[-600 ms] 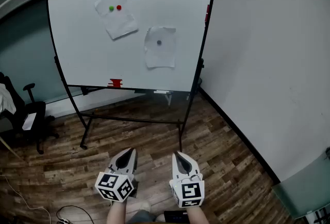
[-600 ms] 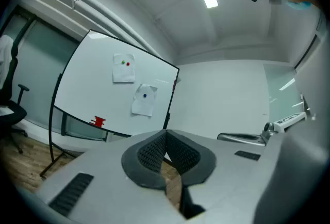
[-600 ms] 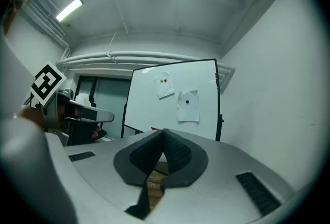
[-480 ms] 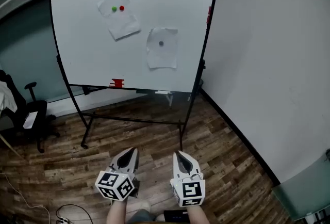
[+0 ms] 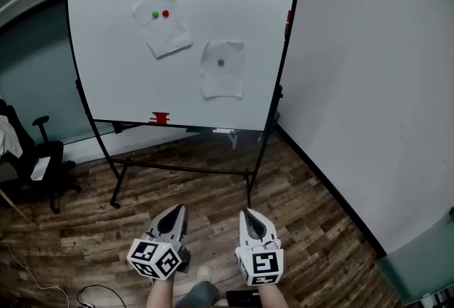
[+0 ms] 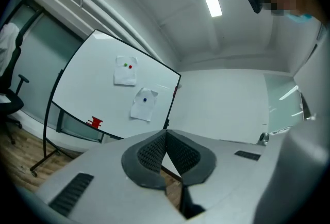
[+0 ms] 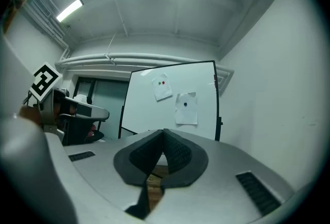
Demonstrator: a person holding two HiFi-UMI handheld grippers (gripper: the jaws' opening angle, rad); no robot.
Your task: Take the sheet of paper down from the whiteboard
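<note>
A wheeled whiteboard (image 5: 106, 65) stands ahead across the wooden floor. Two crumpled white sheets hang on it. The upper-left sheet (image 5: 163, 23) is pinned by a green and a red magnet. The lower-right sheet (image 5: 220, 69) is held by one dark magnet (image 5: 220, 62). Both sheets also show in the left gripper view (image 6: 125, 70) (image 6: 144, 105) and the right gripper view (image 7: 163, 87) (image 7: 186, 108). My left gripper (image 5: 176, 213) and right gripper (image 5: 248, 217) are low in the head view, level, well short of the board. Each is shut with nothing between its pads.
A red object (image 5: 160, 117) sits on the board's tray. A black office chair (image 5: 35, 157) stands at the left. A white wall (image 5: 369, 86) runs along the right, close to the board's right edge. Cables (image 5: 92, 292) lie on the floor at the lower left.
The view has shifted slightly; both grippers stay low and shut, the left one a touch lower and further left. The sheets hang as before.
</note>
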